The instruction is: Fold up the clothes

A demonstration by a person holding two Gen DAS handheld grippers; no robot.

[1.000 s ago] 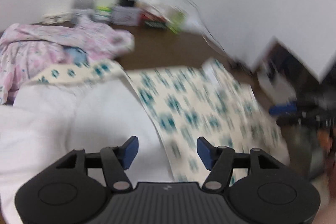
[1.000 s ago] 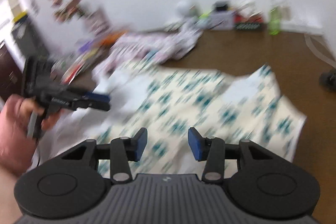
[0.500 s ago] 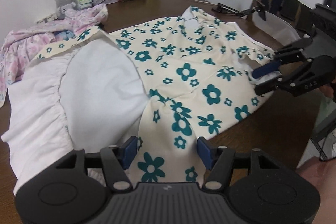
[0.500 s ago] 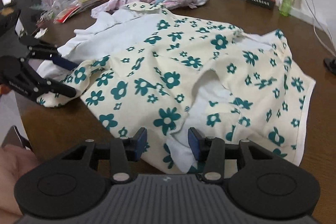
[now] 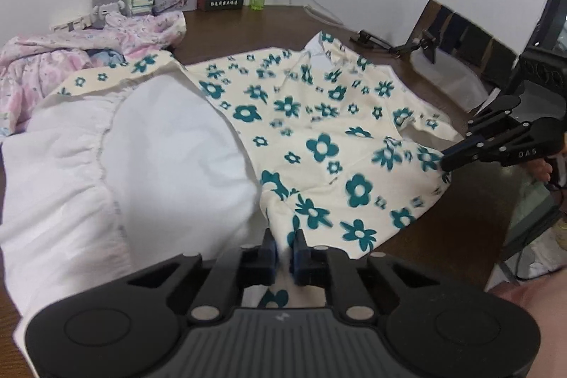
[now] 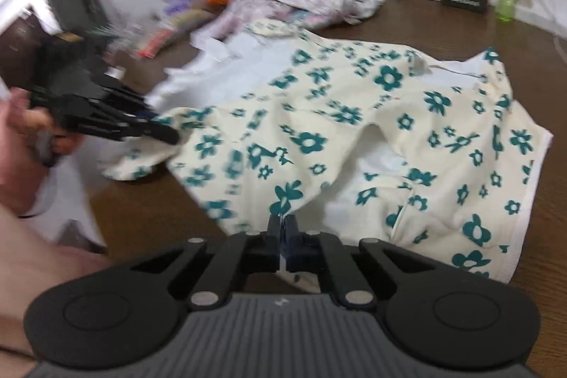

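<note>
Since the earlier frames both sets of fingers have gone from standing apart over the cloth to pinched on it. The left gripper (image 5: pixel 282 248) is closing, and its fingers (image 5: pixel 268 250) already have a fold of the floral dress (image 5: pixel 319 144) between them, at the near hem where print meets white lining (image 5: pixel 170 147). The right gripper (image 6: pixel 282 238) has its fingers (image 6: pixel 291 236) closed all the way down on the near edge of the same dress, with a thin strip of cloth showing between them.

Location: dress lies spread on the brown surface (image 5: pixel 436 236), filling the middle of both views. In the left view the right gripper bites the hem at about 3 o'clock; in the right view the left gripper holds it at about 9 o'clock. A pink garment (image 5: pixel 53 59) is heaped at 10 o'clock in the left view, touching the dress's far corner.

Step in hand, by my reading: grasp of the two near hem points, fold not yet begun.

Next move calls for: lifting both hands together, keeping the hem taut between them, carrying it toward 12 o'clock over the collar end. Watch that the lining travels with the print.
</note>
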